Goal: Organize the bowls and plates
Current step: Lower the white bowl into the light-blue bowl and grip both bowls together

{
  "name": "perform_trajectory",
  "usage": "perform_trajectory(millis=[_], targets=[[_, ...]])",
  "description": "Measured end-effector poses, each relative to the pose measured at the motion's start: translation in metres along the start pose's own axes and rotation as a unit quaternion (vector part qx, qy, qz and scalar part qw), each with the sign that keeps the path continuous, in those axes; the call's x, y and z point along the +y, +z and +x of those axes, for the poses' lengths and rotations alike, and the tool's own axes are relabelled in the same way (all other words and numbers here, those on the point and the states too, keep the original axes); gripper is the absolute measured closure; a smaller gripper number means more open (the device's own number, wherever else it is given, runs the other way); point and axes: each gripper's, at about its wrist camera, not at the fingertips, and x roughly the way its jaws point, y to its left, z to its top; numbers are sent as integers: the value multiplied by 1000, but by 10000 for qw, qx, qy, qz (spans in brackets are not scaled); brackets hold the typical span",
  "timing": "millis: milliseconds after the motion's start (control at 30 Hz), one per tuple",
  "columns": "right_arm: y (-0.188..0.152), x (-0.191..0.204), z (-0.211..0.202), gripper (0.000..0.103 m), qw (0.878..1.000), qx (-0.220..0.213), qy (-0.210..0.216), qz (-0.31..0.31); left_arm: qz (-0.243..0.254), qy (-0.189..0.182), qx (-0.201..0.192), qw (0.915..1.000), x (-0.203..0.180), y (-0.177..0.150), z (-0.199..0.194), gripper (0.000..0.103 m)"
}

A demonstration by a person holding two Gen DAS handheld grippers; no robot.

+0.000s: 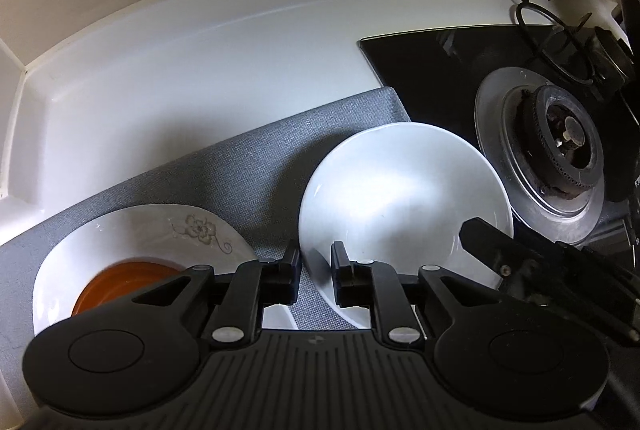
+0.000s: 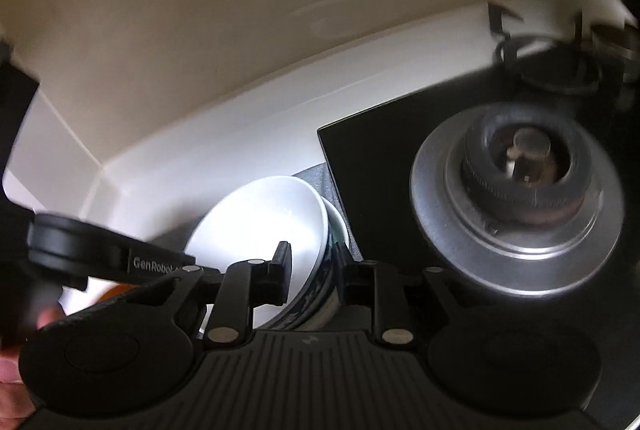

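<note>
In the left wrist view a white bowl (image 1: 404, 197) sits tilted on a grey mat (image 1: 248, 165). My left gripper (image 1: 316, 270) straddles its near-left rim, one finger inside and one outside, clamped on it. A white plate with a flower print (image 1: 152, 234) lies at left with an orange dish (image 1: 120, 282) on it. My right gripper shows at the bowl's right rim (image 1: 492, 242). In the right wrist view my right gripper (image 2: 314, 270) is shut on the wall of the white bowl (image 2: 260, 222), which has a blue-patterned outside. A second bowl rim (image 2: 340, 226) shows just behind it.
A black glass hob (image 1: 432, 61) with a steel gas burner (image 1: 560, 145) lies right of the mat; it also shows in the right wrist view (image 2: 520, 185). A black pan support (image 1: 560, 41) stands at the back. White counter and upstand (image 1: 200, 61) run behind.
</note>
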Motion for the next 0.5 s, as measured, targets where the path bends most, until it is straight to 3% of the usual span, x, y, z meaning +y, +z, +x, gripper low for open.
perform_trajectory(millis=[133, 233, 333, 400, 467, 500], targets=[[4, -14, -4, 77, 9996, -21, 173, 239, -95, -106, 46, 9999, 2, 2, 3, 84], [6, -33, -3, 76, 9925, 191, 586, 1057, -101, -175, 141, 9997, 3, 3, 8, 84], [3, -37, -2, 76, 9929, 178, 431, 1098, -135, -213, 199, 9995, 5, 4, 12, 83], [0, -39, 6, 72, 9924, 328, 348, 1138, -174, -218, 239, 9993, 4, 3, 15, 82], [-5, -43, 18, 70, 9877, 553, 552, 1356, -100, -152, 224, 9996, 1, 2, 18, 80], [-8, -45, 22, 61, 9848, 612, 643, 1494, 0, -94, 196, 9998, -2, 1, 18, 79]])
